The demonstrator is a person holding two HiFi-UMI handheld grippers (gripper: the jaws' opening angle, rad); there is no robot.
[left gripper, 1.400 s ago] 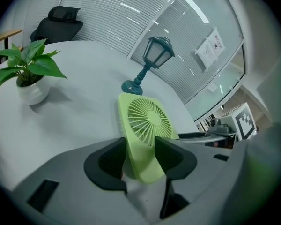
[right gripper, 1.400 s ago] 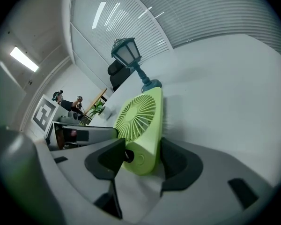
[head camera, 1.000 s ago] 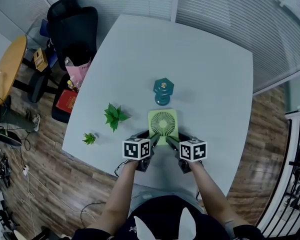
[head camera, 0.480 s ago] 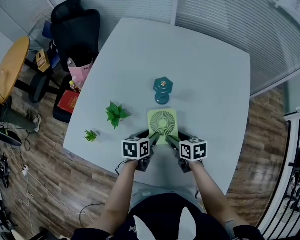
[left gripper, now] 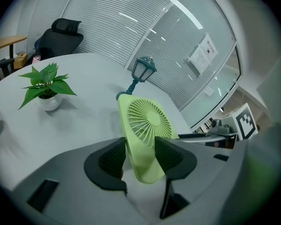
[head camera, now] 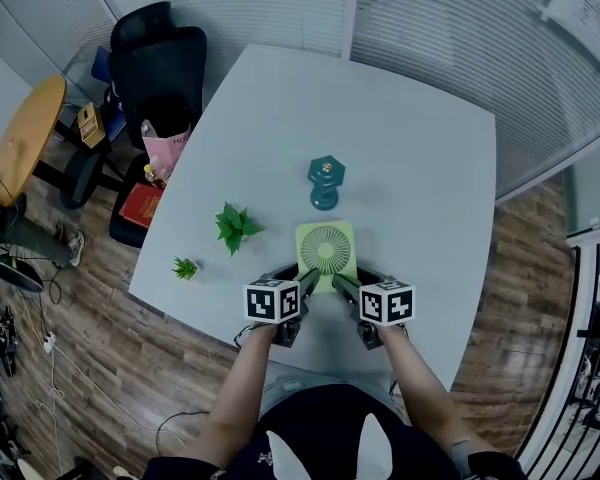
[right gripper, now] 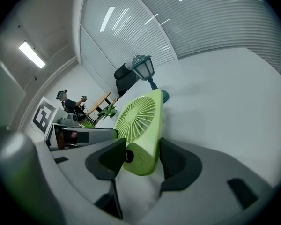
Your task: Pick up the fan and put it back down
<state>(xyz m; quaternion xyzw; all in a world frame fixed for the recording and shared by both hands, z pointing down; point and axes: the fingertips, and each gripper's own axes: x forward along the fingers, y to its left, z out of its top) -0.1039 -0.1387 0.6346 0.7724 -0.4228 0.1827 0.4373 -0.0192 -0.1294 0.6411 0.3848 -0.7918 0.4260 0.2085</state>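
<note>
Left tool and right tool each clamp the green fan; a white pot holds a leafy plant

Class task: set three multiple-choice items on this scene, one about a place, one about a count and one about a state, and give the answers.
1. Where is the teal lamp?
A) beyond the fan, farther from the person
B) nearer the person than the fan
C) on top of the fan

2. How many potted plants stand on the table?
A) one
B) two
C) four

3. What grips the fan?
A) nothing
B) one gripper alone
C) both grippers

Answers:
1 A: the head view shows it past the fan.
2 B: a larger plant and a smaller plant.
3 C: the left gripper and the right gripper each clamp the fan.
</note>
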